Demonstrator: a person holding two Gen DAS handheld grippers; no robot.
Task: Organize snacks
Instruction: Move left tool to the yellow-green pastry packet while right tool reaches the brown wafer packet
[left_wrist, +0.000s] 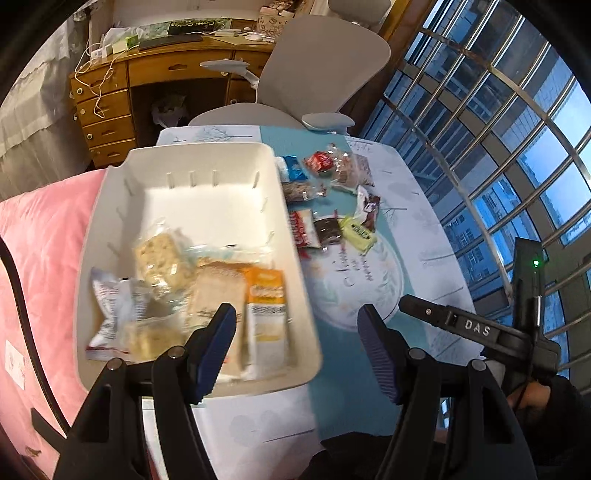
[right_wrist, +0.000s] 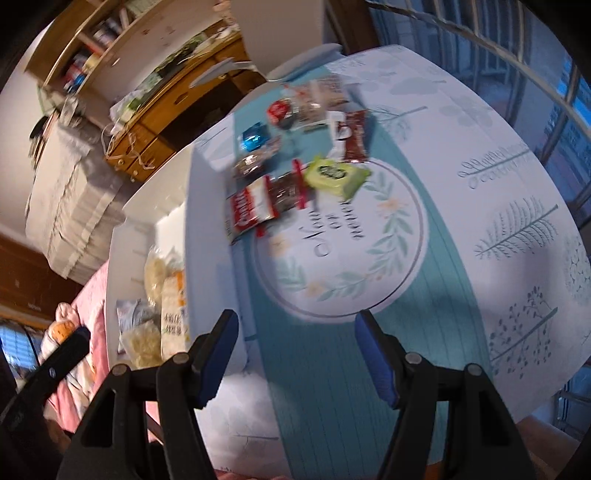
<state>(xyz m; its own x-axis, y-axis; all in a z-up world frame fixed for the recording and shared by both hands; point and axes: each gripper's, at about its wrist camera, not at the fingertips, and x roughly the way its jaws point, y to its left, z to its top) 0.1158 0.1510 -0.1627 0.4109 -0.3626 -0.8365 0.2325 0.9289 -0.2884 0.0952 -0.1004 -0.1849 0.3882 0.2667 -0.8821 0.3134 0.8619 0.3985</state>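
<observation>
A white plastic bin (left_wrist: 110, 206) at the left holds several snacks, among them an orange-and-white packet (left_wrist: 266, 310), a pale cracker pack (left_wrist: 162, 262) and a silver bag (left_wrist: 114, 306). My left gripper (left_wrist: 297, 332) hangs open and empty over the bin's near right corner. More snacks lie loose on the tablecloth beyond: a red-and-white packet (right_wrist: 251, 210), a dark brownie pack (right_wrist: 288, 192), a yellow-green packet (right_wrist: 334, 177), a brown packet (right_wrist: 354, 136) and a blue one (right_wrist: 253, 140). My right gripper (right_wrist: 297, 332) is open and empty above the cloth, short of that pile.
The round table carries a white-and-teal printed cloth (right_wrist: 461, 229). A grey office chair (left_wrist: 325, 62) stands behind it, with a wooden desk (left_wrist: 110, 103) further back. Pink bedding (left_wrist: 40, 258) lies left of the bin; a barred window (left_wrist: 517, 147) is on the right.
</observation>
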